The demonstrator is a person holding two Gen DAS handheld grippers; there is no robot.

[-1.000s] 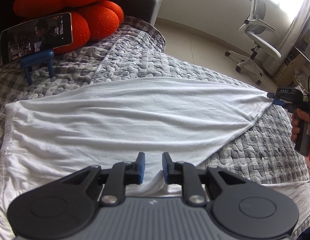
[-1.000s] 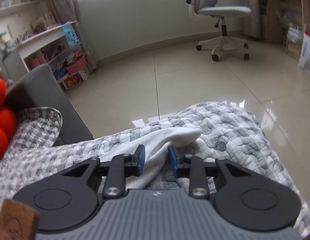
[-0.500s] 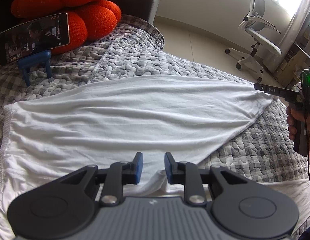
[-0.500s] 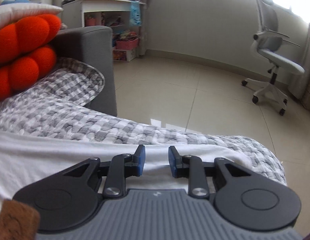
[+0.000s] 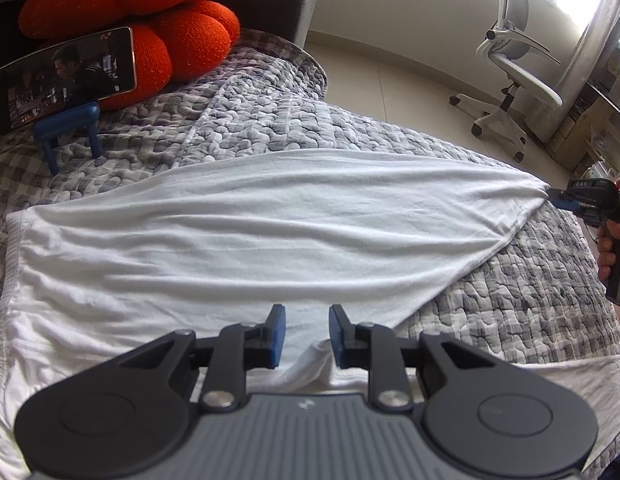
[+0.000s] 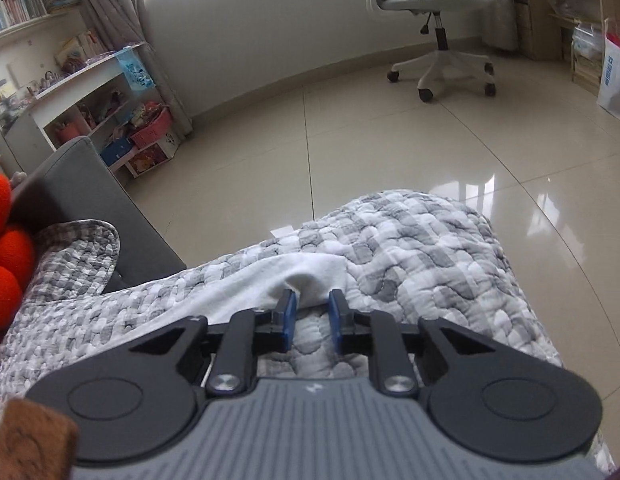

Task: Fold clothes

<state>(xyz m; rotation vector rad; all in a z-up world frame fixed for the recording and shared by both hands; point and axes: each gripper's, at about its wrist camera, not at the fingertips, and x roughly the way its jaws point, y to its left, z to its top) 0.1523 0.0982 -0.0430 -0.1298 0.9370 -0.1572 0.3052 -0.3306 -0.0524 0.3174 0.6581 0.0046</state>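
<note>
I see the white cotton garment (image 5: 270, 232) spread flat on the grey-and-white quilted blanket (image 5: 530, 308), long axis left-right, tapering to a corner pointing at my right tongs (image 5: 566, 200). Right tongs (image 6: 312, 316) sit at that corner, slightly parted, fabric between the tips. Left tongs (image 5: 306, 336) parted, empty, over the near hem.

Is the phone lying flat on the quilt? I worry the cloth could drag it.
No: the phone stands propped on a blue stand, apart from the white garment.
</note>
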